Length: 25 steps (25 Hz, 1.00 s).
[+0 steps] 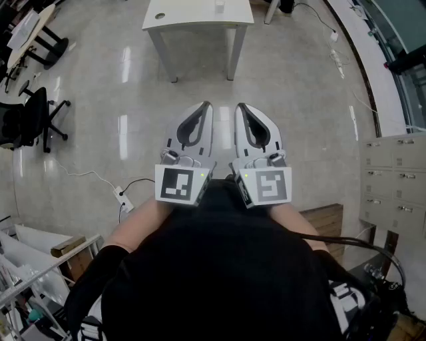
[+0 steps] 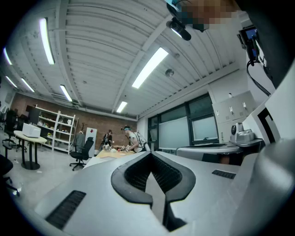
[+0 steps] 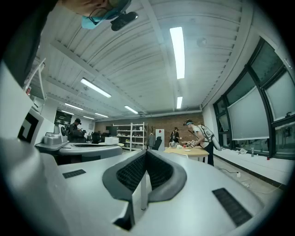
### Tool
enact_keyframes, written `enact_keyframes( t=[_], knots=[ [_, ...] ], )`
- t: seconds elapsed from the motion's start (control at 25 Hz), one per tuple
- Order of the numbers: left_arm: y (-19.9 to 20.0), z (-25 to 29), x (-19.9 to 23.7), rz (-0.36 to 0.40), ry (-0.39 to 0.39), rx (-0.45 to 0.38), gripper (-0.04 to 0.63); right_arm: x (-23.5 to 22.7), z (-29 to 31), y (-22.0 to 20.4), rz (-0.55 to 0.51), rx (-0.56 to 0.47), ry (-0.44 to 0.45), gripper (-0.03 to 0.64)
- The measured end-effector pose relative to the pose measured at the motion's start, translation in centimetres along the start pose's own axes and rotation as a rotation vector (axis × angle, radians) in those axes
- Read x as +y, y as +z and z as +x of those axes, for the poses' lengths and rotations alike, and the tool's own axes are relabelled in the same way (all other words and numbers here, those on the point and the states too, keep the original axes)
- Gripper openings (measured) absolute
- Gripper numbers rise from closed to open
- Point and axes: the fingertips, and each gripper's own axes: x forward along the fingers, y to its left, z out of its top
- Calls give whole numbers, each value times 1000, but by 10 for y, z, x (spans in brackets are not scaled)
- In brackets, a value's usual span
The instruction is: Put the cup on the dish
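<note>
- Head view: you are holding the left gripper (image 1: pixel 205 105) and the right gripper (image 1: pixel 241 106) side by side at the centre, both pointing toward 12 o'clock. Each one's jaws are pressing together at the tips, with nothing between them.
- Same view: your dark clothing (image 1: pixel 219 280) is filling the frame from 4 to 8 o'clock and covering the floor there.
- At 12 o'clock a white table (image 1: pixel 200 25) is being cut off by the top edge. A small white thing (image 1: pixel 219 6) is sitting on it, too small and too cropped to tell whether it is the cup.
- Left gripper view: the left gripper (image 2: pixel 150 154) is showing its jaws closed tip to tip just below centre, gripping nothing. Slightly toward 9 o'clock, people (image 2: pixel 133 139) are standing at a far table (image 2: pixel 115 151); what is lying on it is too small to make out.
- Right gripper view: the right gripper (image 3: pixel 146 152) is showing its jaws likewise meeting at the tips, empty. Toward 3 o'clock a person (image 3: pixel 200 133) is bending over a wooden table (image 3: pixel 186 149); the items on it are blurring into specks.
</note>
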Motion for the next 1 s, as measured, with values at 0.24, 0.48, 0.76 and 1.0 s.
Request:
enact_keyframes(
  t=[0.24, 0.48, 0.76, 1.0],
  knots=[
    [-6, 4, -12, -1, -4, 46, 6, -6, -4, 3, -1, -23, 20, 13],
    [2, 9, -30, 4, 2, 20, 6, -17, -10, 3, 15, -30, 47, 14],
    [3, 13, -52, 15, 26, 26, 6, -41, -24, 1, 75, -32, 77, 13],
    [-3, 16, -80, 26, 37, 30, 6, -57, -43, -9, 67, -33, 90, 13]
  ],
)
